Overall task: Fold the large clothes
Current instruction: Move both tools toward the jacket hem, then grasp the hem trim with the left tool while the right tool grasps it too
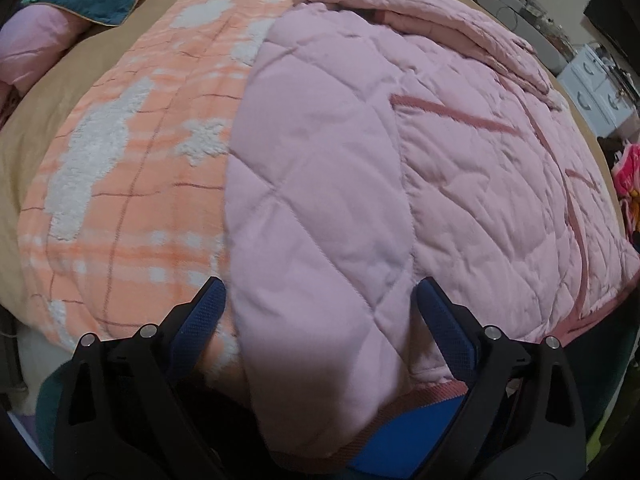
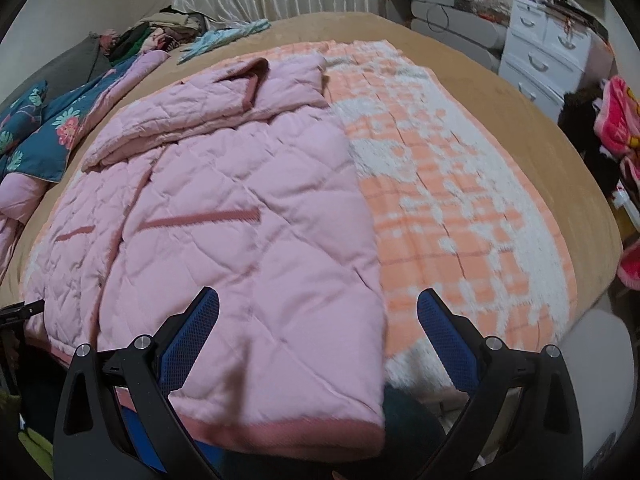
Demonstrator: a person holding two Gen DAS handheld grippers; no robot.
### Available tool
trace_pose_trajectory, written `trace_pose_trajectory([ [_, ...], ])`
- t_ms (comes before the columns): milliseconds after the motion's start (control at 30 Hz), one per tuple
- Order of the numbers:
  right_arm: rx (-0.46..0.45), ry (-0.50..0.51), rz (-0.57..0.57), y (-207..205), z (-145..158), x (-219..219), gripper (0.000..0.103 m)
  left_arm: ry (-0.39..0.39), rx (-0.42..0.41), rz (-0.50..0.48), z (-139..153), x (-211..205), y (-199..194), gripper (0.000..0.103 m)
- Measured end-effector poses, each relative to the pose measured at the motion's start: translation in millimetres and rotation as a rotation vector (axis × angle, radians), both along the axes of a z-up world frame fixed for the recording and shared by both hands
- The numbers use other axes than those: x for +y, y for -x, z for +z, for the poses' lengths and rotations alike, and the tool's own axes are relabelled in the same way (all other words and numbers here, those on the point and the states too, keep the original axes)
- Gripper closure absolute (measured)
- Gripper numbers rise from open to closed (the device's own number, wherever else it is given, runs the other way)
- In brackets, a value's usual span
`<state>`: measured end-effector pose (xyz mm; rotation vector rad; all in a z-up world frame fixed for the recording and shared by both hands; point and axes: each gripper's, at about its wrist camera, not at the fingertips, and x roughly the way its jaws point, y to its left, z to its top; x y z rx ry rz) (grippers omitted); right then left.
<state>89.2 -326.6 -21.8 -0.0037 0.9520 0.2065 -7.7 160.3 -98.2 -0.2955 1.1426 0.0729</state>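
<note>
While the pink jacket (image 2: 240,216) lies flat on the bed (image 2: 500,92), its near hem sits right under both sets of fingers. Its long way runs from near to far, with the collar at the far end. In the left view, the left gripper (image 1: 320,308) has its fingers wide apart over a folded flap of the jacket, holding nothing. The right gripper (image 2: 318,312) is spread wide too, over the jacket's near right corner (so both seem about as close). I think the hem is what gets picked up next. Under the jacket is an orange and white blanket (image 2: 460,208). White drawers (image 2: 540,52) stand far right, a flowery quilt (image 2: 40,132) lies left.
</note>
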Motion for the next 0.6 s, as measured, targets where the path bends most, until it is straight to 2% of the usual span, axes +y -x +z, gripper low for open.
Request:
trace_pose_trajectory([
  [167, 0.066, -0.022, 0.0, 3.9, -10.0, -14.0, 0.004, -0.009, 0.004, -0.01, -1.7, -5.0, 0.6, 0.013],
  [433, 0.168, -0.012, 0.054, 8.0, -21.4, -9.2, 0.006, 0.014, 0.003, -0.007, -0.4, -3.4, 5.6, 0.013],
  [500, 0.2, -0.022, 0.077, 8.5, -24.8, -5.4, 0.024, 0.02, 0.004, -0.005, -0.3, -3.7, 7.7, 0.013],
  [533, 0.22, -0.047, 0.097, 8.6, -26.9, -3.3, 0.037, 0.022, 0.005, -0.005, -0.6, -4.3, 8.9, 0.013],
  [600, 0.213, -0.038, 0.11, 11.8, -26.4, 1.4, 0.039, 0.022, 0.007, -0.004, -1.1, -5.5, 11.6, 0.013],
])
